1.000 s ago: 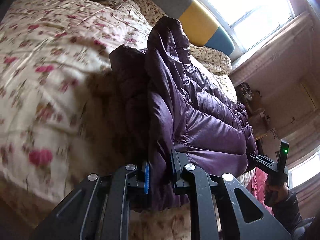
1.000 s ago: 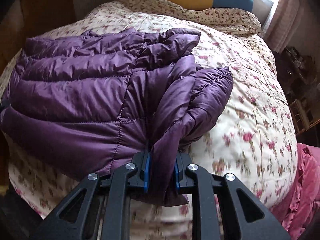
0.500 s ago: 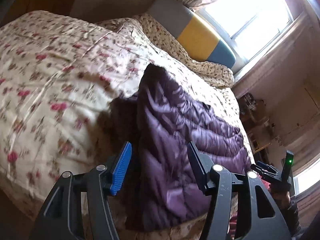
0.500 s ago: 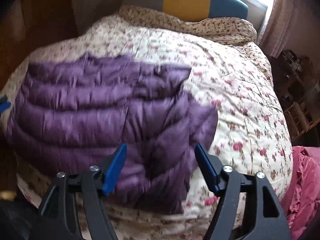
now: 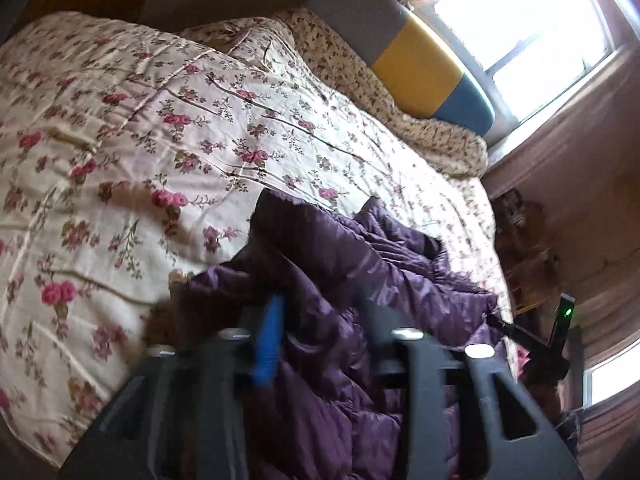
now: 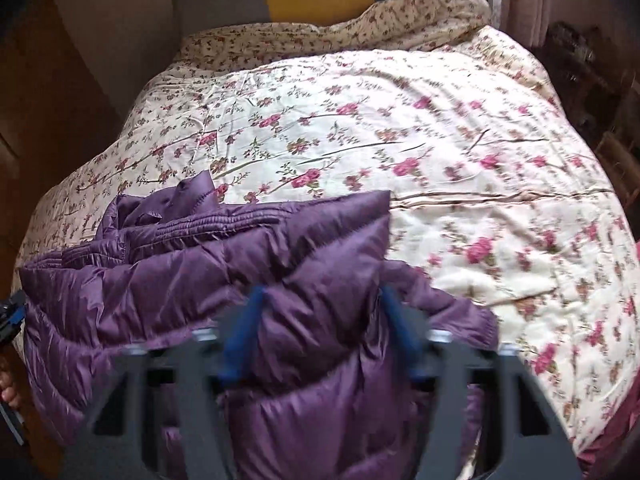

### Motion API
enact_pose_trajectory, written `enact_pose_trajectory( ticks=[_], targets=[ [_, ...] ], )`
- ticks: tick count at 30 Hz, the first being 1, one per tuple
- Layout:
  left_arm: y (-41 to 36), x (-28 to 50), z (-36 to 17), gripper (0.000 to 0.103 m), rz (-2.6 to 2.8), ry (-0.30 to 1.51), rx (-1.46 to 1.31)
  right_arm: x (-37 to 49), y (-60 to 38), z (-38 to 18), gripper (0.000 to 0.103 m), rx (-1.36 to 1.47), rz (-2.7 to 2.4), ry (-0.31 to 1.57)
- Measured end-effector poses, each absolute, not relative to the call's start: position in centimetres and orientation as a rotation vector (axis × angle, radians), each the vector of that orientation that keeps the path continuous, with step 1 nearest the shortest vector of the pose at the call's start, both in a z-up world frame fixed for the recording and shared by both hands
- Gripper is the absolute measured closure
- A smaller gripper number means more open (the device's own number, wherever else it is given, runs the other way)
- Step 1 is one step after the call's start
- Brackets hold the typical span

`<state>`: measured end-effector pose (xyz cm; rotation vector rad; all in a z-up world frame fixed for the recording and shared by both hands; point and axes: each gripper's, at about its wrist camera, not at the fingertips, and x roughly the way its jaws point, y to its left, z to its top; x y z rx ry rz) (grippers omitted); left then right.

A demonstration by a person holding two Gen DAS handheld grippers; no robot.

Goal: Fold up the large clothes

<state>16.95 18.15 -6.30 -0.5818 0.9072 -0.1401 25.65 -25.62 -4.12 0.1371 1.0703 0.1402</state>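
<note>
Left hand-held gripper, bottom centre of the left wrist view, is pitched down at the purple puffer jacket, which lies folded on the floral bed cover in the lower middle of frame; its jaws have just been closing and stand apart, fabric between them, contact lost in blur. Right hand-held gripper, bottom centre of its view, is tilted steeply down, jaws likewise just closing, apart around a jacket fold, unclamped.

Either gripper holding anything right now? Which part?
Both jaws have just been closing around the purple puffer jacket: left gripper and right gripper on folds at its near edge. Blur hides whether they press yet.
</note>
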Motion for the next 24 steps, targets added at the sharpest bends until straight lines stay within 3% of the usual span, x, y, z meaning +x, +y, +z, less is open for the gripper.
enact_pose_trajectory(
  ticks=[2,4,11,24],
  targets=[
    [18.0,17.3,-6.2,0.098,-0.112,0.910,-0.523,25.6,-25.1,-4.0,0.094,0.085,0.135,1.044],
    [17.9,17.5,-6.0,0.100,-0.082,0.901,-0.484,25.2,-24.9,-3.5,0.097,0.045,0.111,1.002],
    [17.3,18.9,-6.2,0.102,0.008,0.875,-0.400,25.3,-24.2,-2.2,0.098,-0.029,0.011,0.882],
    [14.5,22.0,-9.4,0.102,0.126,0.884,-0.193,27.8,-23.3,-6.2,0.098,-0.107,-0.106,0.893]
  ],
)
